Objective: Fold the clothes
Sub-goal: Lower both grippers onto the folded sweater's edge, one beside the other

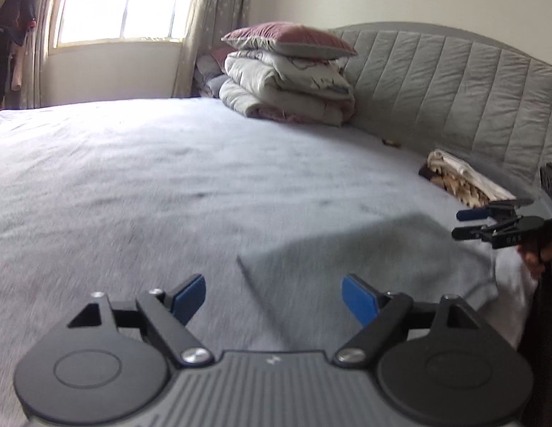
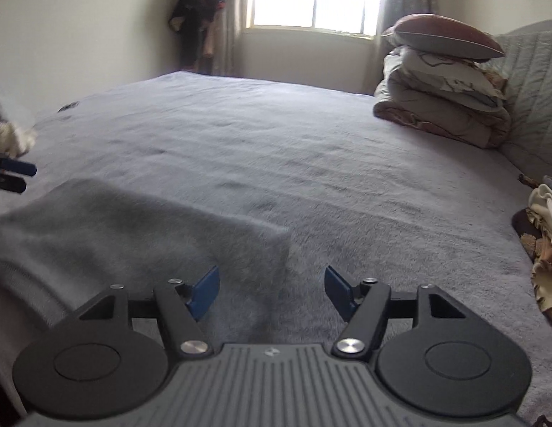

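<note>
Grey garment (image 2: 140,235) lies beneath both wide-open grippers (nothing held)

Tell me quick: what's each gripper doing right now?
Left gripper: open, holding nothing, above the grey garment.
Right gripper: open, holding nothing.

No readable words or numbers, only a small pale logo mark on each hand-held gripper's (image 1: 274,297) ribbed grey body, faint blurred letters on the other hand-held gripper (image 1: 470,224) to its right, illegible

grey garment (image 2: 140,235): blurred, its left end cut off by the frame
patterned cloth (image 2: 543,235): cut by right edge
bed (image 1: 133,185): motion-smeared
</note>
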### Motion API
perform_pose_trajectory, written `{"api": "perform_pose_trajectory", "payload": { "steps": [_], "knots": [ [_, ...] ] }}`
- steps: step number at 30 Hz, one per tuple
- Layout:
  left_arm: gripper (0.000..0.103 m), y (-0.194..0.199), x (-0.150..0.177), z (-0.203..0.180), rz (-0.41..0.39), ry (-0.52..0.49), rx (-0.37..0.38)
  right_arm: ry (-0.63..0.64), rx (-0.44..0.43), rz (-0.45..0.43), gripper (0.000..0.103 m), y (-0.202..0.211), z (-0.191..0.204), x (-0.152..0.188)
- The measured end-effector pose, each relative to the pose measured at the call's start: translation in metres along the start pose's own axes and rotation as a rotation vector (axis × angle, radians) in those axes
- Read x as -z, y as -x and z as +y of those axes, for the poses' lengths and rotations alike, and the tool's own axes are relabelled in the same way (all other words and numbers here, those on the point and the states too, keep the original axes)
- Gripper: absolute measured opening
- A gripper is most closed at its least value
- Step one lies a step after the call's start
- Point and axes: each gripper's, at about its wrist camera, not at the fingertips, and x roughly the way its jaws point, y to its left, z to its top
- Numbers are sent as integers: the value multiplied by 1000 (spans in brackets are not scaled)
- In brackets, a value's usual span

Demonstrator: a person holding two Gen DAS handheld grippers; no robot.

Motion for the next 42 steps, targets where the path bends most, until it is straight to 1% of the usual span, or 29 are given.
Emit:
{"api": "perform_pose_trajectory", "payload": {
  "steps": [2, 5, 8, 12, 14, 15, 17, 19, 21, 25, 27, 29, 32, 35, 37, 39, 41, 42],
  "knots": [
    [85, -11, -7, -8, -9, -14, 6, -30, 8, -17, 68, -7, 2, -7],
    [85, -27, -14, -18, 3, -24, 23, -69, 12, -29, 68, -20, 7, -18],
    [83, -42, -17, -27, 20, -27, 38, -76, 2, -34, 68, -34, 18, -25],
    [78, -55, -20, -35, 37, -38, 73, -55, -43, -20, 67, -50, 34, -30],
    [77, -62, -19, -37, 53, -41, 80, -28, -72, 11, 66, -58, 42, -28],
    [77, -66, -18, -37, 67, -39, 71, -13, -80, 26, 66, -61, 45, -27],
    [76, -76, -14, -36, 105, -40, 46, 20, -63, 51, 66, -67, 47, -22],
    [77, -81, -8, -37, 141, -80, 10, -16, -63, 74, 66, -69, 36, -18],
    [78, -80, -3, -39, 150, -108, -5, -69, -69, 96, 66, -69, 24, -16],
    [79, -68, -1, -30, 147, -59, 4, -130, -81, 110, 66, -57, 8, -13],
    [79, -60, -1, -24, 151, -17, 5, -150, -84, 111, 67, -48, 3, -12],
    [81, -53, -1, -16, 157, 34, 13, -204, -97, 130, 68, -42, -7, -12],
    [81, -46, -1, 0, 165, 149, 37, -295, -115, 158, 68, -35, -23, -9],
    [79, -46, 0, 18, 178, 303, 64, -363, -114, 149, 67, -31, -33, -8],
    [75, -47, 1, 27, 179, 387, 83, -423, -139, 149, 66, -31, -40, -8],
    [73, -51, 1, 32, 174, 436, 95, -476, -166, 153, 60, -34, -43, -7],
    [70, -57, 2, 34, 180, 464, 97, -505, -174, 160, 56, -39, -44, -9],
    [69, -60, 3, 33, 185, 466, 98, -512, -177, 164, 53, -42, -44, -10]
  ]
}}
